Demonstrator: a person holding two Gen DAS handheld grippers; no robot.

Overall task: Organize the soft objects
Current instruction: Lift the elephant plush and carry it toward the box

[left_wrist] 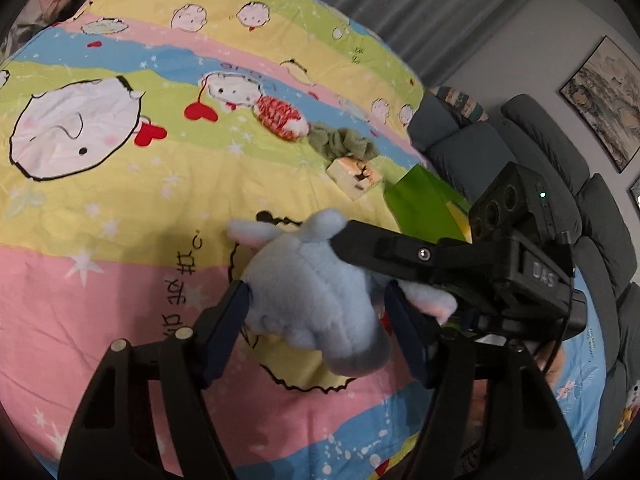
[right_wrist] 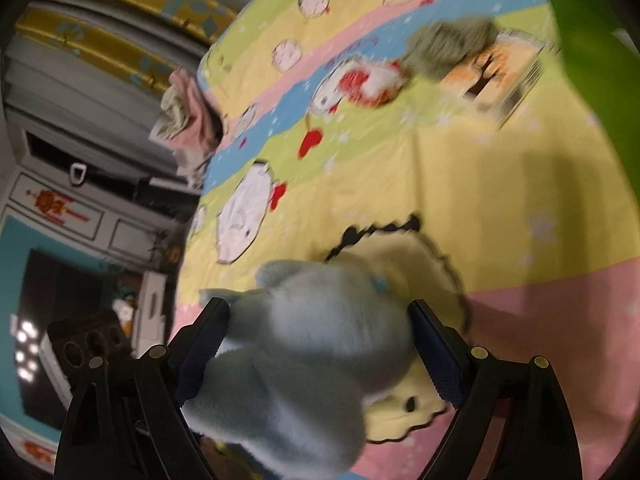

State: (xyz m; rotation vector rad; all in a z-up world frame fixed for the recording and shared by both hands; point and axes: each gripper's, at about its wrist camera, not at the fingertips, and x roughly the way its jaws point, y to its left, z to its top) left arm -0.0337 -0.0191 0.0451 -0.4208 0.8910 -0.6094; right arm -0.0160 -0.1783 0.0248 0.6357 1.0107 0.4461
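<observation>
A light blue plush toy [left_wrist: 312, 288] is held above the cartoon-print bedspread [left_wrist: 120, 208]. My left gripper [left_wrist: 318, 304] has its fingers on both sides of the toy and grips it. My right gripper [right_wrist: 320, 320] also holds the same plush toy [right_wrist: 312, 340] between its pads; its body reaches in from the right in the left wrist view [left_wrist: 460, 264]. On the bed farther off lie a red-and-white knitted item [left_wrist: 280, 118], a green fuzzy cloth [left_wrist: 342, 142] and a small printed box [left_wrist: 354, 176].
A green bag [left_wrist: 424, 204] stands at the bed's right edge. Grey sofa cushions [left_wrist: 520, 152] and framed pictures are beyond it. Folded pink and green cloths [right_wrist: 188, 120] sit at the bed's far corner. Cabinets and a dark screen [right_wrist: 52, 320] are to the left.
</observation>
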